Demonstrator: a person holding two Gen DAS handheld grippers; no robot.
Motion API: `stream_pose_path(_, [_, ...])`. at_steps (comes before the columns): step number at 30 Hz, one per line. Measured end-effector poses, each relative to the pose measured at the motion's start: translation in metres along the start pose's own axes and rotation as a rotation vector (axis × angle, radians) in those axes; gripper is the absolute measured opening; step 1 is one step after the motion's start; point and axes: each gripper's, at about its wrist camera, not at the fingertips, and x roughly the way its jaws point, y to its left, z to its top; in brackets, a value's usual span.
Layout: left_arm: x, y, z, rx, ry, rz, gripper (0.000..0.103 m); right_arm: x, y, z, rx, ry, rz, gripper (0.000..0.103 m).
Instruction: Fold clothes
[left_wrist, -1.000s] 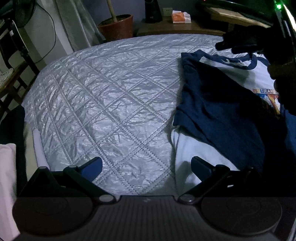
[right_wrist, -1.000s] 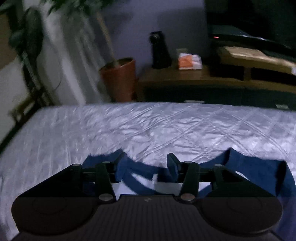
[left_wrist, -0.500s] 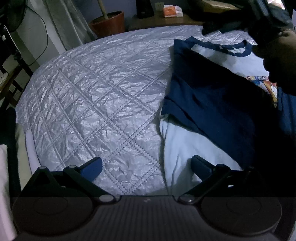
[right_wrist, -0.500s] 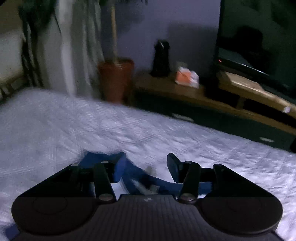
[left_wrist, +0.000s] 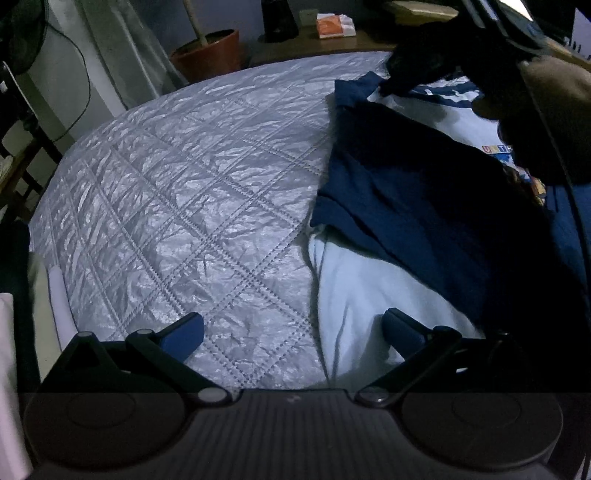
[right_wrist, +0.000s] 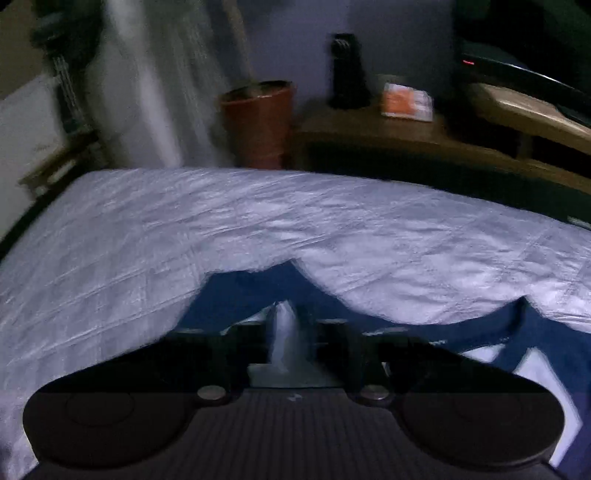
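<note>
While the left wrist camera looked down over the bed, the left gripper (left_wrist: 291, 330) stood wide open with nothing between its blue-padded fingers (left_wrist: 183, 332), the right pad resting low over pale cloth. A white T-shirt (left_wrist: 369, 288) with a navy sleeve (left_wrist: 406, 184) folded across it lay on the silver quilted bedspread (left_wrist: 184, 192), filling the picture from about two to five o'clock. Its long axis ran from the hem near the gripper up toward one o'clock, where the navy-trimmed collar (left_wrist: 448, 92) pointed at the far edge of the bed. At one o'clock the dark right gripper (left_wrist: 397, 79) came down onto the collar end. A terracotta plant pot (left_wrist: 207, 55) stood beyond the bed at eleven o'clock.

Seen from the right wrist camera, which was blurred, the right gripper (right_wrist: 290, 332) had its jaws pinched together on a tented ridge of the T-shirt (right_wrist: 284, 321), white cloth bunched between them and navy fabric rising to a peak just ahead. The bedspread (right_wrist: 258, 225) stretched beyond toward twelve o'clock.
</note>
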Motion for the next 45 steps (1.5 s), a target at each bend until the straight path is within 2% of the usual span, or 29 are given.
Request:
stream_pose_path(2, [0.000, 0.001, 0.000, -0.005, 0.003, -0.004, 0.103, 0.002, -0.014, 0.009, 0.082, 0.022, 0.006, 0.000])
stream_pose_path(3, [0.000, 0.001, -0.001, -0.006, 0.003, -0.006, 0.103, 0.001, -0.008, 0.012, 0.046, 0.021, -0.046, 0.000])
stream_pose_path(4, [-0.001, 0.001, -0.001, -0.006, 0.004, -0.007, 0.103, -0.002, -0.001, 0.012, 0.004, 0.009, -0.105, 0.005])
stream_pose_path(5, [-0.001, 0.001, -0.001, -0.005, 0.003, -0.008, 0.103, -0.005, 0.002, 0.012, -0.013, -0.008, -0.133, 0.005])
stream_pose_path(8, [-0.002, 0.001, -0.003, -0.002, 0.001, -0.010, 0.103, -0.021, 0.001, 0.004, 0.033, -0.070, -0.060, 0.008])
stream_pose_path(10, [-0.003, 0.001, -0.003, -0.003, 0.000, -0.011, 0.103, -0.028, 0.009, -0.005, -0.004, -0.084, -0.009, 0.011])
stream_pose_path(17, [-0.006, -0.003, -0.006, 0.010, -0.010, -0.001, 0.103, -0.007, 0.022, -0.008, -0.067, -0.019, 0.065, 0.014])
stream_pose_path(19, [-0.006, -0.003, -0.006, 0.010, -0.009, -0.002, 0.103, -0.001, 0.027, -0.010, -0.115, -0.001, 0.063, 0.015])
stream_pose_path(21, [-0.007, -0.004, -0.007, 0.011, -0.010, -0.001, 0.103, -0.001, 0.028, -0.014, -0.114, -0.003, 0.084, 0.020])
stream_pose_path(25, [-0.008, -0.005, -0.008, 0.013, -0.012, 0.000, 0.103, -0.001, 0.028, -0.017, -0.121, -0.010, 0.085, 0.022])
stream_pose_path(26, [-0.009, -0.005, -0.008, 0.014, -0.012, 0.000, 0.103, -0.002, 0.028, -0.017, -0.123, -0.010, 0.087, 0.025])
stream_pose_path(27, [-0.009, -0.005, -0.009, 0.014, -0.013, 0.001, 0.103, -0.003, 0.028, -0.016, -0.126, -0.014, 0.085, 0.035])
stream_pose_path(29, [-0.010, -0.006, -0.010, 0.016, -0.014, 0.000, 0.103, -0.009, 0.026, -0.015, -0.110, -0.039, 0.096, 0.047])
stream_pose_path(32, [-0.011, -0.006, -0.011, 0.016, -0.014, 0.000, 0.103, -0.016, 0.026, -0.015, -0.092, -0.063, 0.122, 0.047])
stream_pose_path(34, [-0.012, -0.007, -0.012, 0.017, -0.015, 0.001, 0.103, -0.010, 0.037, -0.019, -0.173, -0.024, 0.093, 0.044])
stream_pose_path(36, [-0.013, -0.008, -0.013, 0.019, -0.017, 0.002, 0.103, -0.005, 0.050, -0.024, -0.288, -0.031, -0.038, 0.044])
stream_pose_path(39, [-0.014, -0.008, -0.014, 0.018, -0.017, -0.001, 0.103, -0.012, 0.045, -0.021, -0.247, -0.084, -0.122, 0.045])
stream_pose_path(43, [-0.015, -0.006, -0.014, 0.020, -0.004, -0.012, 0.103, -0.045, 0.039, -0.028, -0.194, -0.104, -0.079, 0.046])
stream_pose_path(44, [-0.015, -0.005, -0.014, 0.021, 0.001, -0.013, 0.103, -0.060, 0.040, -0.035, -0.193, -0.122, -0.057, 0.051])
stream_pose_path(45, [-0.015, -0.004, -0.013, 0.019, 0.003, -0.006, 0.103, -0.075, 0.040, -0.044, -0.189, -0.136, -0.043, 0.062])
